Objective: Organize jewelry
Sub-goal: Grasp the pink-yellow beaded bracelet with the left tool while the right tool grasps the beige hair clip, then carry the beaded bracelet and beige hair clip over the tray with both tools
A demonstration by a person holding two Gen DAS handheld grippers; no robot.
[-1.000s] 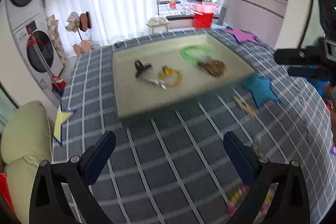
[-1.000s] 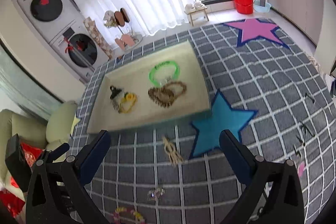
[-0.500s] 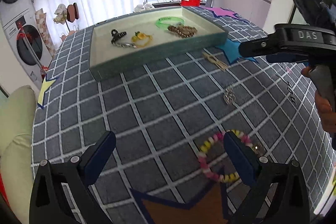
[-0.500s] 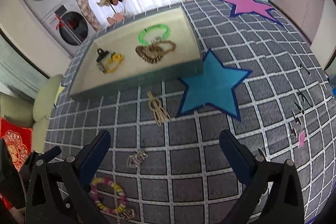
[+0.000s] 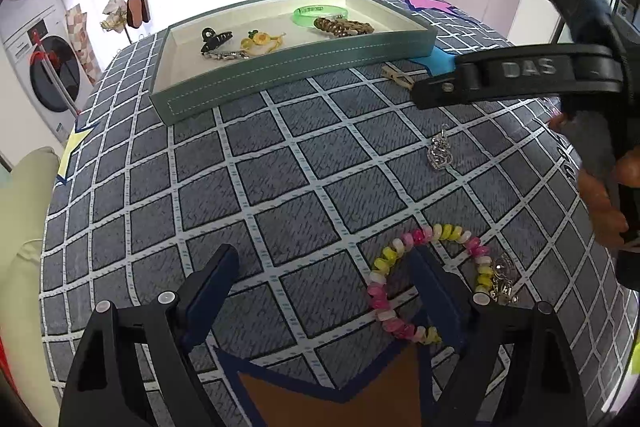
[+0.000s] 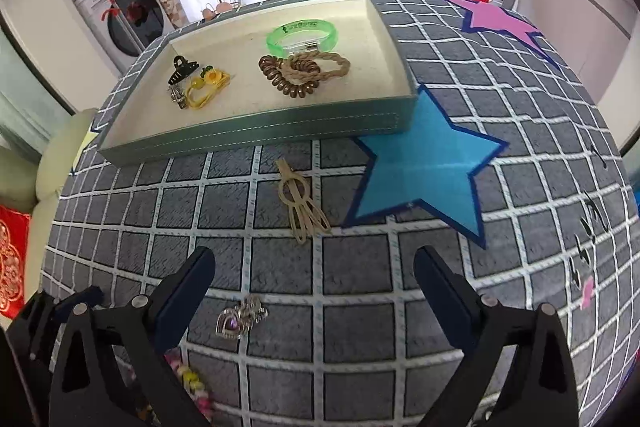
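Observation:
A green tray [image 5: 280, 67] [image 6: 256, 135] holds a black claw clip [image 6: 182, 67], a yellow piece [image 6: 208, 87], a green bangle [image 6: 302, 35] and brown hair ties [image 6: 304, 71]. A pink and yellow coil bracelet [image 5: 420, 275] lies on the checked cloth; my open left gripper [image 5: 324, 275] is low over it, its right finger inside the ring. My open right gripper [image 6: 314, 275] hovers above a silver heart pendant [image 6: 240, 315] [image 5: 440, 151] and just behind a beige hair clip [image 6: 300, 203] [image 5: 398, 75].
A small silver charm [image 5: 502, 279] lies beside the bracelet. A blue star [image 6: 424, 163] and a purple star [image 6: 500, 19] are printed on the cloth. Small dark hair pins [image 6: 588, 227] lie at the right edge. A cushion [image 5: 24, 247] sits left.
Both grippers have dropped lower and nearer the cloth. The left one has moved over the coil bracelet; the right one has moved toward the pendant and the beige clip.

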